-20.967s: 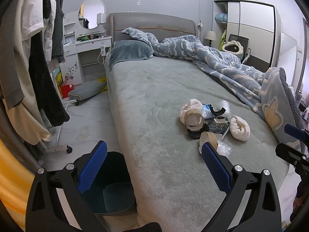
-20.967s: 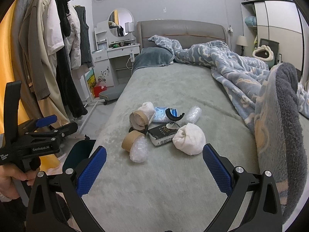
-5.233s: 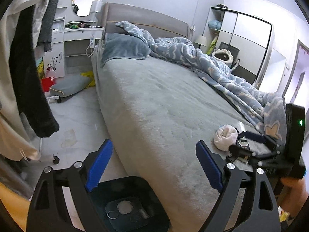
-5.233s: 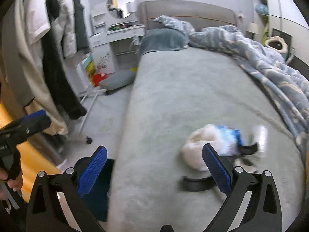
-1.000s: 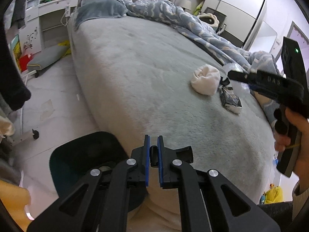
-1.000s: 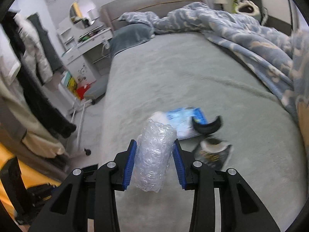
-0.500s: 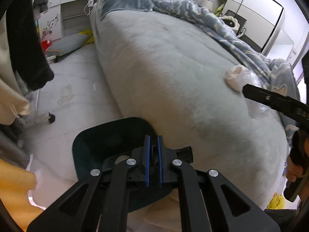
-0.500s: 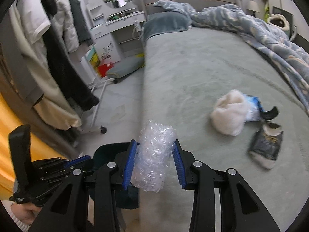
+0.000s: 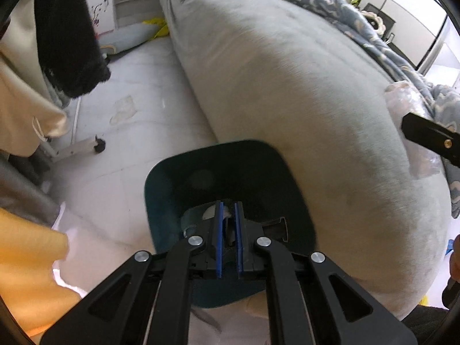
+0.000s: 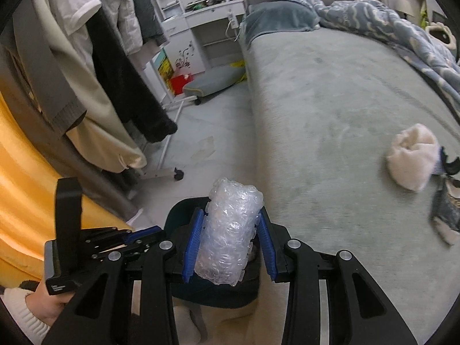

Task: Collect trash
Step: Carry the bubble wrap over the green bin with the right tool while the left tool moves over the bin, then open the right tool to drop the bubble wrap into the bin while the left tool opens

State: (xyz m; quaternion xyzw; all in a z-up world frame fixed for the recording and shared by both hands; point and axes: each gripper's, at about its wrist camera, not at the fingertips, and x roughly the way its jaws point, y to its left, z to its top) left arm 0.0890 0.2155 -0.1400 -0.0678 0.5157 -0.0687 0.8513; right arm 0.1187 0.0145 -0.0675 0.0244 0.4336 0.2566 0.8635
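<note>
A dark teal bin (image 9: 161,172) stands on the floor against the bed's side, with some pale scraps in its bottom. My left gripper (image 9: 227,230) hangs over the bin's mouth, pointing down, shut on a thin black curved piece (image 9: 273,225) that sticks out to the right. The right gripper (image 10: 230,235) is shut on a roll of bubble wrap (image 10: 230,224), held just above the bin (image 10: 178,210). The left wrist view catches that bubble wrap (image 9: 402,100) at its right edge. A white balled cloth (image 10: 411,158), a dark packet (image 10: 448,212) and another black curved piece (image 10: 450,166) lie on the bed.
Clothes hang on a wheeled rack (image 10: 109,86) left of the bin, its castor (image 10: 178,175) on the floor. A grey cushion (image 10: 212,80) and white dresser (image 10: 198,28) lie further back. Orange fabric (image 10: 28,172) fills the left. A blue blanket (image 10: 373,20) covers the bed's far side.
Both grippers have swung from over the bed to the bin. The left one has sunk over the bin's mouth; the right one has carried the bubble wrap leftward above it.
</note>
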